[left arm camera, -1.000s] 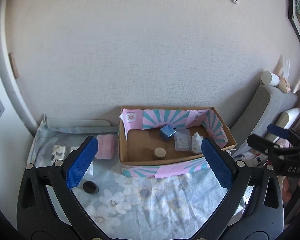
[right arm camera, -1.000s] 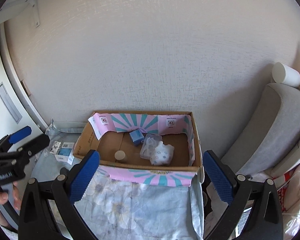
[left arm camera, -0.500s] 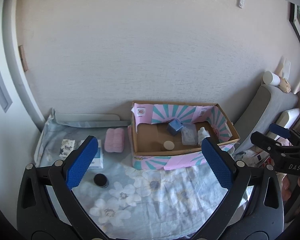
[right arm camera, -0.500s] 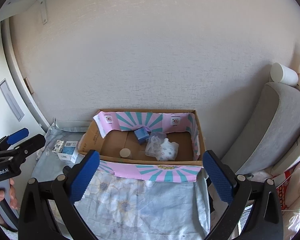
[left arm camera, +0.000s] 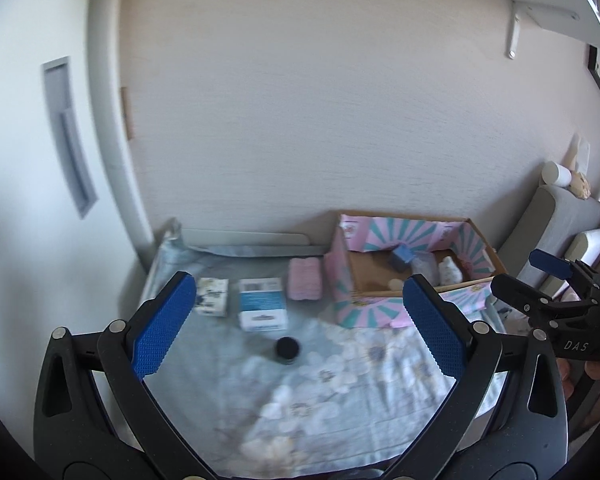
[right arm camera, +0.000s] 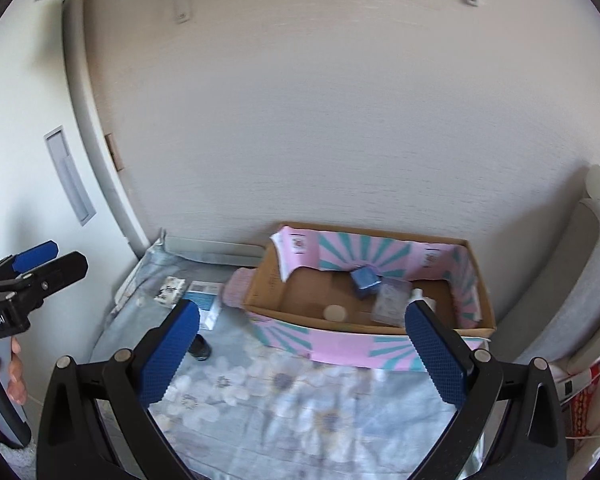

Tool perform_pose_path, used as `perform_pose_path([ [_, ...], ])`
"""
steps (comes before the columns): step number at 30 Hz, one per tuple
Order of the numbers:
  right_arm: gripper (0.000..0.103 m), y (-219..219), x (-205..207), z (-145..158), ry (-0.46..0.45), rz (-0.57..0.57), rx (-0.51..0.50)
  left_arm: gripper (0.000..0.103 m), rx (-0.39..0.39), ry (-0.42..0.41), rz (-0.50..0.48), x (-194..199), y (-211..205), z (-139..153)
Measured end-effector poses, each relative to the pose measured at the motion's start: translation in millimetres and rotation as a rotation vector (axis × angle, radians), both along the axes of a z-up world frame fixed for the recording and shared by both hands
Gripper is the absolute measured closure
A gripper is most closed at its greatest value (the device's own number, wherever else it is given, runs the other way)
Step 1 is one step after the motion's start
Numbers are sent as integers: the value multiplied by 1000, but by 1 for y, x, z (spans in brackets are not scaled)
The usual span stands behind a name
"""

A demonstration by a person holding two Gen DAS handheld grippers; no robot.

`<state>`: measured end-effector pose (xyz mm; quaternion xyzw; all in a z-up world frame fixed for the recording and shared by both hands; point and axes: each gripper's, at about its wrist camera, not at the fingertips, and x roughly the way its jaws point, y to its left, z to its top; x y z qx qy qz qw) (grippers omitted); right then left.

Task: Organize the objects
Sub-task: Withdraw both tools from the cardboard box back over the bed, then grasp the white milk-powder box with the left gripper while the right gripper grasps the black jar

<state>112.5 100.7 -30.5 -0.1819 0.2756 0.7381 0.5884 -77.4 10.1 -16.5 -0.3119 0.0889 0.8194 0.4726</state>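
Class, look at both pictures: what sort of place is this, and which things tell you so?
Probably a home room: a floral cloth covers the surface, a grey cushioned seat stands beside it, and a wall shelf hangs above.

A home room: a floral cloth (left arm camera: 340, 392) covers the surface against a textured wall (right arm camera: 320, 120), beside a grey sofa (left arm camera: 548, 220), with a wall shelf (left arm camera: 540, 4) overhead.

One cardboard box (left arm camera: 480, 256) with four small things inside — on the cloth (left arm camera: 340, 392), two little packs, one pink roll (left arm camera: 305, 284), one black jar (left arm camera: 287, 349).
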Motion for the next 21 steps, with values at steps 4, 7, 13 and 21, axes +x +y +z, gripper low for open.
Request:
perform_pose_path([
  [4,0,2,-25,-2,4,36,-5,0,-8,-6,12,-19,-15,-1],
  [7,0,2,-39,-2,0,53,0,0,-11,-10,13,-32,-22,-2],
  [13,0,3,-61,0,-22,91,14,0,-24,-46,-4,-55,-23,-6],
  [21,0,6,-95,-21,-29,162,-33,0,-113,-174,-106,-85,16,-47],
])
